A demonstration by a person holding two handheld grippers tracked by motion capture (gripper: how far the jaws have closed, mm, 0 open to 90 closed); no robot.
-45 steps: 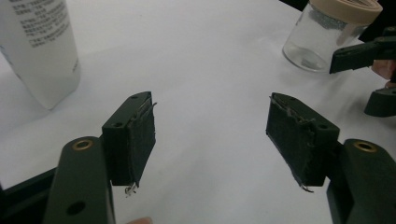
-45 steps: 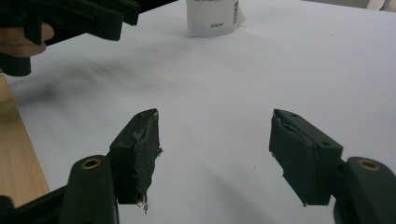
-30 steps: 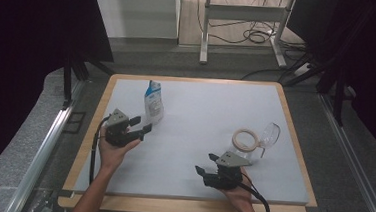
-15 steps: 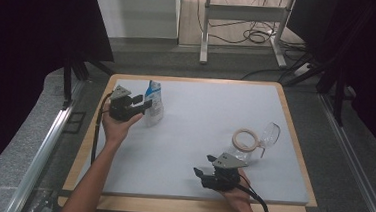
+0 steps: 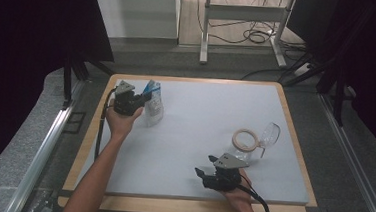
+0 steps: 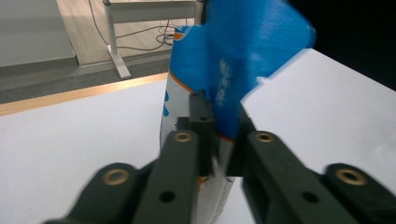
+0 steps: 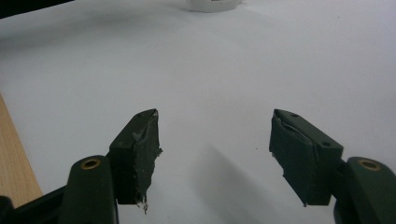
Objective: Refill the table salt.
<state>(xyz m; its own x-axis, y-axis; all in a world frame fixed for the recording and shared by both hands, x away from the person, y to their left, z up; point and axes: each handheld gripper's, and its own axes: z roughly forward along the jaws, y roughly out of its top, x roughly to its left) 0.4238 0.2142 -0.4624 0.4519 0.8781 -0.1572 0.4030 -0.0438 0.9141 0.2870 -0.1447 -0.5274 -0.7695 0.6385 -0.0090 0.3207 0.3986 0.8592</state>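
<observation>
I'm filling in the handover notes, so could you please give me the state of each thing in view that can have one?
Left gripper: shut on the pouch's blue top, jaws just closed.
Blue and white pouch: standing upright, pinched at its top.
Right gripper: open, nothing between its jaws.
Tape ring: lying flat.
Clear glass: lying on its side.

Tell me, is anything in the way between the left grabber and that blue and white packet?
No. The left gripper has just closed its jaws on the blue and white packet, pinching its blue top flap, so nothing visible sits between them. The right gripper rests open over bare white mat, far from the packet.
</observation>
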